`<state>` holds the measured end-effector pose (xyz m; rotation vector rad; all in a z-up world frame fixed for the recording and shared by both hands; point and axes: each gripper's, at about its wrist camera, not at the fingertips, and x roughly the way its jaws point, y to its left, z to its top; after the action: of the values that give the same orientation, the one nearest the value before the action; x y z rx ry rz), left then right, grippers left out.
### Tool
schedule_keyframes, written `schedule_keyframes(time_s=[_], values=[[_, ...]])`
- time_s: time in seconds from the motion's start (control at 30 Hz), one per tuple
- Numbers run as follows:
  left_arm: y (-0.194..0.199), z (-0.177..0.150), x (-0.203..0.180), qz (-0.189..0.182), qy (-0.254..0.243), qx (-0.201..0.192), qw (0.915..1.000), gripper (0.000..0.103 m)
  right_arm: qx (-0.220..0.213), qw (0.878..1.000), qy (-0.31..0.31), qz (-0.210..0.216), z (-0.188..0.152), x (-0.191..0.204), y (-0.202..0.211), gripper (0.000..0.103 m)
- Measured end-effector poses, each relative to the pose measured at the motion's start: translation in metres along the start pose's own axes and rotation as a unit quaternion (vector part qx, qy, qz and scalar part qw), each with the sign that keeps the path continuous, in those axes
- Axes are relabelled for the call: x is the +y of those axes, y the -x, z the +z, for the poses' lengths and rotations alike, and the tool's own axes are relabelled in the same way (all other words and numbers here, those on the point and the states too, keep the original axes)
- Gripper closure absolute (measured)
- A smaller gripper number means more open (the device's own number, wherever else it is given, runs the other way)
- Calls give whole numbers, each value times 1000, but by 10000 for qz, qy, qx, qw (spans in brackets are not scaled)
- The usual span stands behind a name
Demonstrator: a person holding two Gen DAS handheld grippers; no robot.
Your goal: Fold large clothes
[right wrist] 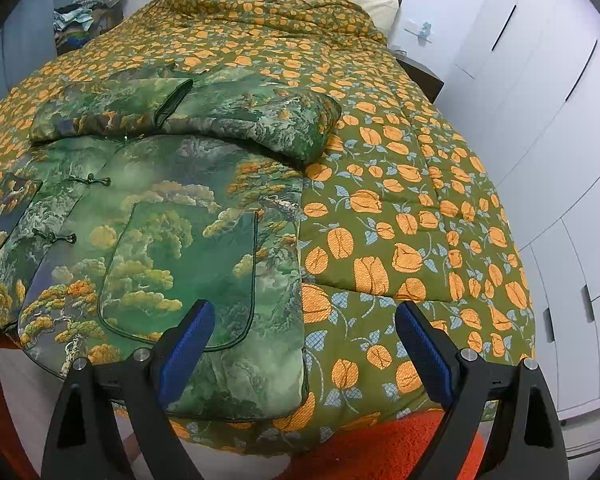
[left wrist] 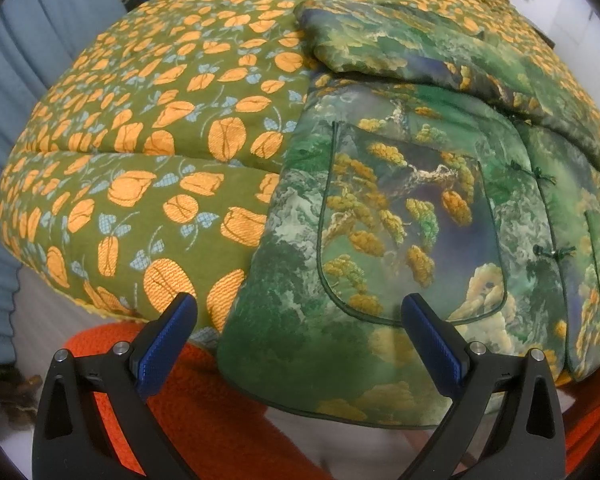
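Observation:
A padded green jacket with a landscape print, patch pockets and knot buttons lies front up on the bed, its hem hanging over the near edge. Both sleeves are folded across the chest. It also shows in the right wrist view, with the folded sleeves above. My left gripper is open and empty, hovering just before the jacket's left hem corner. My right gripper is open and empty, hovering just before the right hem corner.
The bed is covered by an olive quilt with orange flowers, also in the right wrist view. An orange rug lies below the bed's near edge. White wardrobe doors stand to the right. A pile of clothes sits far left.

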<state>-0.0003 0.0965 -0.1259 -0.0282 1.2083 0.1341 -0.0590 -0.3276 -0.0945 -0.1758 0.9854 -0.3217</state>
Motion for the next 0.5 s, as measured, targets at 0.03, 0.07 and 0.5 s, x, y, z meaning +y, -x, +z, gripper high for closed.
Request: schedule_keyframes(time_s=[0.03,0.07,0.5], values=[[0,0,0,4,-2,1,10000,1,-1,10000,-1,-7,0,0,0,12],[0,0,0,0,-4,2,10000,1,5,10000,-5,-4,0,1,0,12],[-27,-8,30,-859,453,692,9929,1,905,9829,-1174,1088,-22,-47,-45,12]])
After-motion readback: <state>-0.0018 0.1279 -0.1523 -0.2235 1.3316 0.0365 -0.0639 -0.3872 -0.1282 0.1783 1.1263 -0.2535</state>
